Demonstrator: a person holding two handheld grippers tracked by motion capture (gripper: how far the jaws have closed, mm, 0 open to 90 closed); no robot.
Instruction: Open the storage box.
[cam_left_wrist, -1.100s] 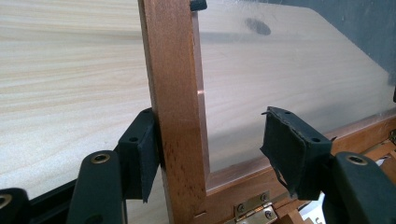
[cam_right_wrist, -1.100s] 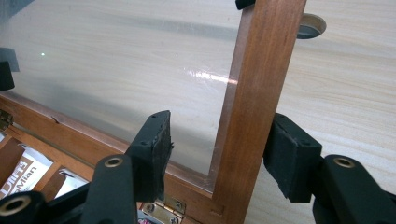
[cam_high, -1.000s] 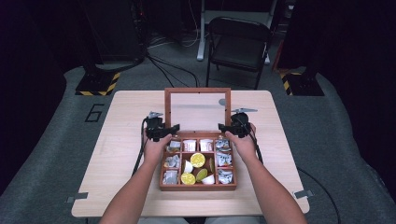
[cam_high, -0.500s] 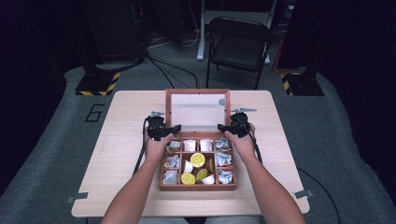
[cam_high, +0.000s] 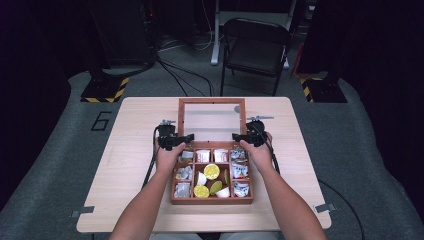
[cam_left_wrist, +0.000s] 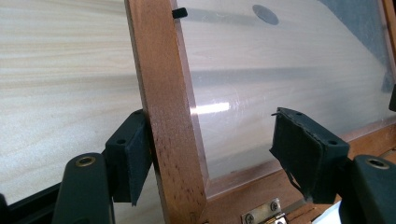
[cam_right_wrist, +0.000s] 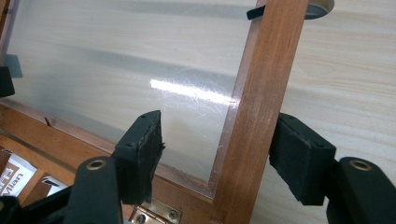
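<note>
Fingers of both grippers stand released, jaws apart, each pair straddling one side rail of the lid. In the left gripper view the left gripper (cam_left_wrist: 212, 154) has its outer pad touching or just beside the left rail (cam_left_wrist: 168, 116), while the inner pad stands apart over the clear pane (cam_left_wrist: 280, 70). In the right gripper view the right gripper (cam_right_wrist: 224, 158) brackets the right rail (cam_right_wrist: 257, 107) with a gap visible on both sides; nothing is grasped.

Table (cam_high: 135, 150): pale wood, carrying the open wooden box (cam_high: 212, 201) at its middle, near the person's edge.

Lid (cam_high: 212, 101): a wooden frame around a clear pane, hinged at the box's far wall and leaning back away from the person. Its side rails run lengthwise away from the hinge; each gripper's jaws close across a rail, near the hinge end. A brass hinge (cam_left_wrist: 264, 217) shows at the bottom of the left gripper view.

Judgement: the coming move turns on the rails lying squarely between the jaws; both hands are equally near, one per side.

Compartments: they hold foil-wrapped packets (cam_high: 240, 170), white capsules (cam_high: 201, 178) and yellow-topped capsules (cam_high: 211, 171).

Writing: a white packet (cam_right_wrist: 11, 179) at the lower left of the right gripper view bears letters reading roughly "Mian"; the floor (cam_high: 55, 150) left of the table carries a painted "6" (cam_high: 101, 121).
</note>
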